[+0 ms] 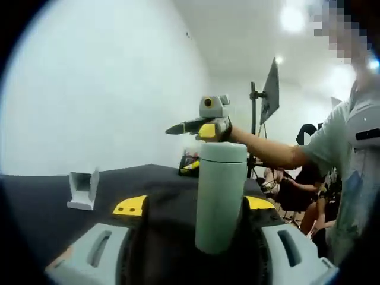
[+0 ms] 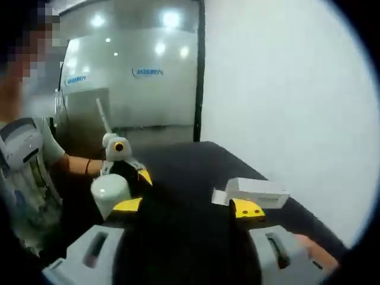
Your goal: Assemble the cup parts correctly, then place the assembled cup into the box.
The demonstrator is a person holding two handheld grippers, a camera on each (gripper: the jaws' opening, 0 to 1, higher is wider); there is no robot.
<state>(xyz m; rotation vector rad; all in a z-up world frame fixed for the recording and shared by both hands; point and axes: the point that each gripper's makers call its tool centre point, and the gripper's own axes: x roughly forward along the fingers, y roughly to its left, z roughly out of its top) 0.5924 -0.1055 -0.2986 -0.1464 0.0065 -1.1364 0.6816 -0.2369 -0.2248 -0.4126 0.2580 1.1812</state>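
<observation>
Rising from the bottom of the left gripper view, the left gripper (image 1: 196,209) has its yellow-tipped jaws on either side of a pale grey-green cup (image 1: 220,196), an upright cylinder with a slightly wider lid section on top and a matte, unmarked surface; the cup sits close against the right-hand jaw, and whether the left-hand jaw touches it cannot be told. No label or print can be read on the cup. Behind it, at frame centre, the right gripper (image 1: 178,129) is held up in the air by a person's outstretched arm (image 1: 267,151), its dark jaws pointing left and looking nearly together.

In the right gripper view, the right gripper (image 2: 187,208) has its jaws spread wide with nothing between them. At left of centre the cup (image 2: 110,191) shows its rounded pale top, with the left gripper (image 2: 127,172) right behind it. A small white box (image 2: 255,192) lies on the black table (image 2: 184,172) at centre right, just beyond the right-hand jaw tip; in the left gripper view the box (image 1: 83,190) sits at lower left, open. Blue writing (image 2: 148,72) on the far glass wall is too blurred to read.
</observation>
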